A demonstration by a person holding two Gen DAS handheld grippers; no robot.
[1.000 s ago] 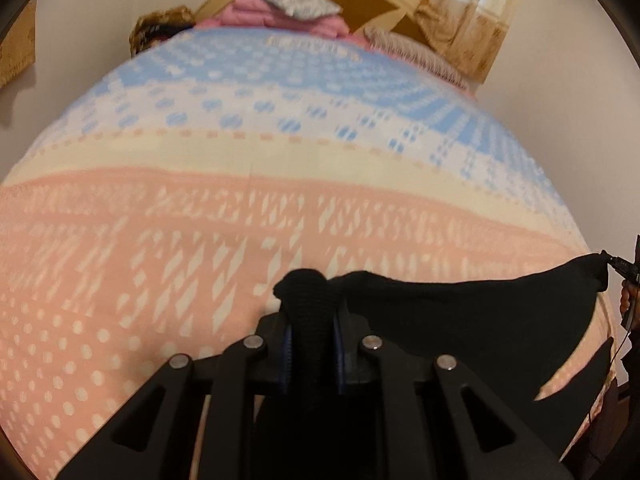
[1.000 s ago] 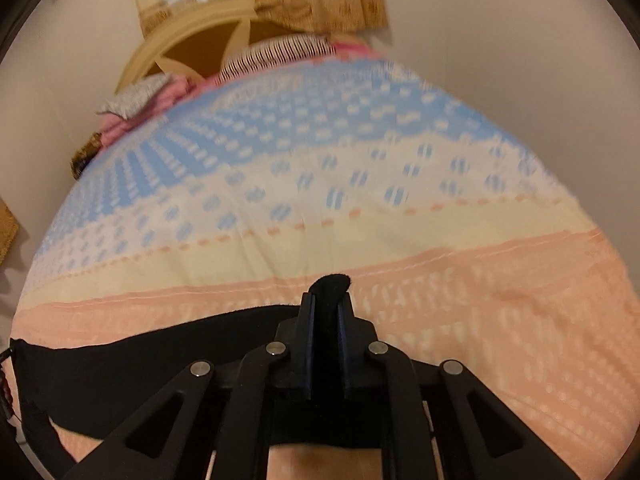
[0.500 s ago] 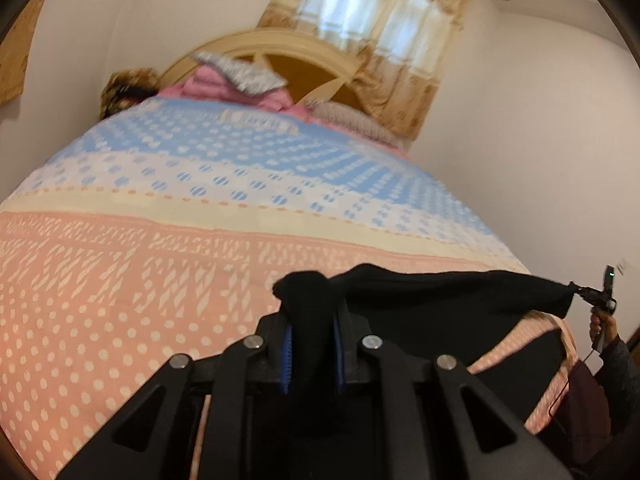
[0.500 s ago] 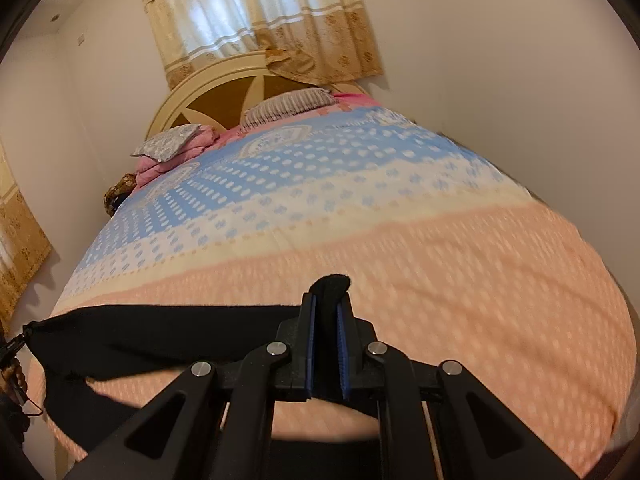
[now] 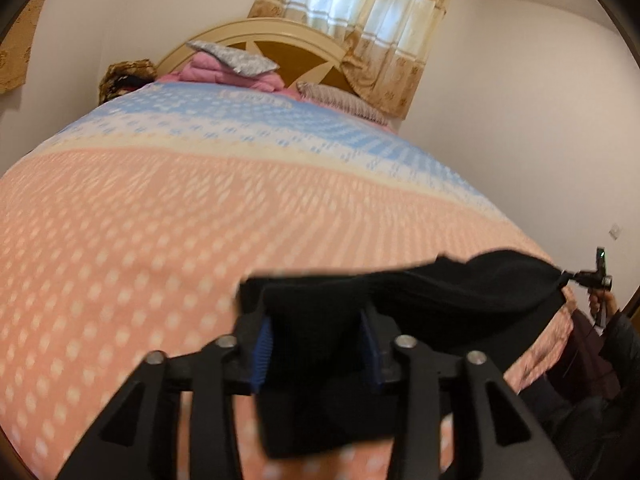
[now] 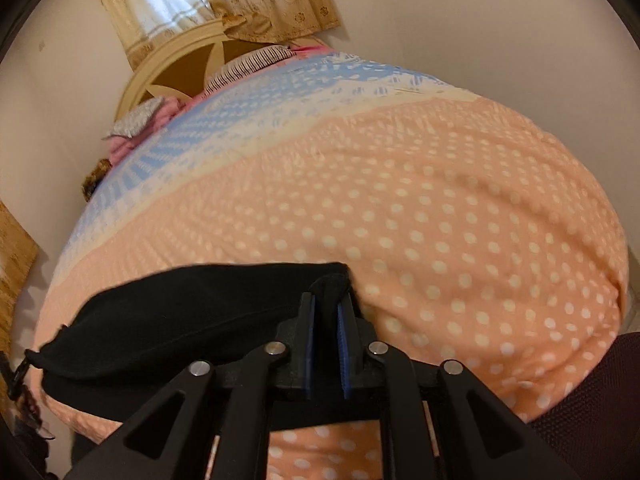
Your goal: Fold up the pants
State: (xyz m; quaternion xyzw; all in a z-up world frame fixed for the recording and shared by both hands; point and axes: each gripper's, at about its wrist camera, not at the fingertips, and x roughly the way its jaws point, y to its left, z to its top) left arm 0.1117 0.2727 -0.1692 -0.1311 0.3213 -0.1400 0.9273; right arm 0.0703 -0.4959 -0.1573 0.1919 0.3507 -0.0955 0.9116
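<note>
The black pants (image 5: 460, 296) hang stretched between my two grippers over the near end of the bed. My left gripper (image 5: 316, 328) has its jaws spread apart with black cloth bunched loosely between the blue pads. My right gripper (image 6: 326, 316) is shut on a corner of the pants (image 6: 180, 312), with the cloth pinched between its blue pads. In the left wrist view the right gripper (image 5: 592, 278) shows at the far right, holding the other end of the cloth. The lower part of the pants is hidden below the grippers.
The bed carries a pink, cream and blue dotted blanket (image 5: 160, 220). Pink bedding and pillows (image 5: 228, 68) lie against a cream headboard (image 5: 260, 32) under a curtained window (image 5: 360, 4). White walls stand close on both sides.
Both grippers have tipped down towards the bed with the pants. My left gripper's jaws have spread apart from their tight pinch; the right gripper stays shut on the cloth.
</note>
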